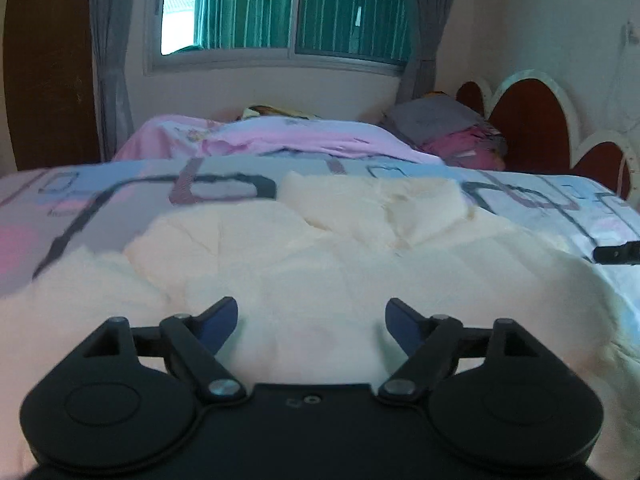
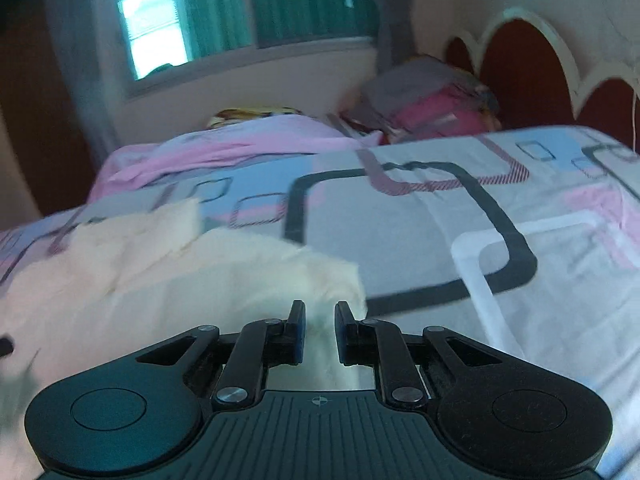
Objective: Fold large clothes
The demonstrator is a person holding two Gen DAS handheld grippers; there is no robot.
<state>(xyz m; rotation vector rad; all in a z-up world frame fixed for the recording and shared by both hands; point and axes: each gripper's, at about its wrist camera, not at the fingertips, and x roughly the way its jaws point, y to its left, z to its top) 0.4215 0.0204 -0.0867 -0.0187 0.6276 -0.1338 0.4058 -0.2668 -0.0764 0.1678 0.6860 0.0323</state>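
A large cream garment [image 1: 280, 256] lies rumpled across the patterned bedsheet [image 1: 100, 196], with a folded lump at its far side. My left gripper [image 1: 312, 320] hovers just over its near part, jaws wide apart and nothing between them. In the right wrist view the garment [image 2: 160, 272] fills the left half, and its right corner runs up between the fingers of my right gripper [image 2: 320, 320], which is shut on that cloth. A black tip at the right edge of the left wrist view looks like the right gripper [image 1: 618, 253].
A pink blanket [image 1: 280, 136] is heaped at the far side of the bed below the window [image 1: 280, 8]. Stacked pillows [image 1: 448, 124] lean by the red scalloped headboard [image 1: 528, 120]. To the right of the garment lies bare sheet [image 2: 420, 220].
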